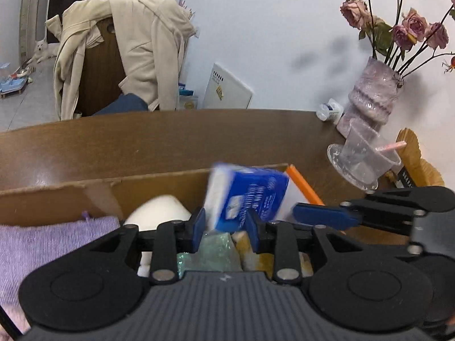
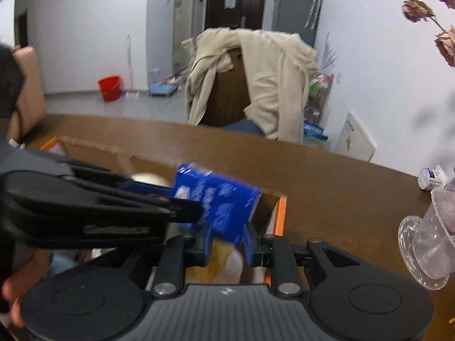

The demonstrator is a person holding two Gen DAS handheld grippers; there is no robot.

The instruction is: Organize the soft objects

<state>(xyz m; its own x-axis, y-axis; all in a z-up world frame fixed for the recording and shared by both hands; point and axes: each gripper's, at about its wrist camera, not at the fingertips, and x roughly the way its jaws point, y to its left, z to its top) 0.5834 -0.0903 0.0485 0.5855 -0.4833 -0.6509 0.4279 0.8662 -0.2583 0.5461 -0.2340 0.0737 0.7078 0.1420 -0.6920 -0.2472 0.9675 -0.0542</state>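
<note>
A blue and white tissue pack (image 1: 250, 196) hangs tilted and motion-smeared over an open cardboard box (image 1: 57, 190). Its lower corner lies between the blue pads of my left gripper (image 1: 226, 230), which stand apart and loose around it. From the right, one finger (image 1: 324, 216) of the right gripper reaches the pack's edge. In the right wrist view my right gripper (image 2: 227, 244) is shut on the pack (image 2: 221, 201), pinching its lower corner, while the left gripper's finger (image 2: 184, 210) comes in from the left. Inside the box lie a lilac towel (image 1: 51, 244), a white rounded thing (image 1: 159, 210) and a greenish plastic bag (image 1: 210, 253).
The box sits on a brown table (image 1: 142, 142). At the right stand a vase of dried roses (image 1: 372, 96), a clear plastic cup (image 1: 366, 156) and a small bottle (image 1: 330, 110). A chair draped with a beige coat (image 1: 128, 45) is behind the table.
</note>
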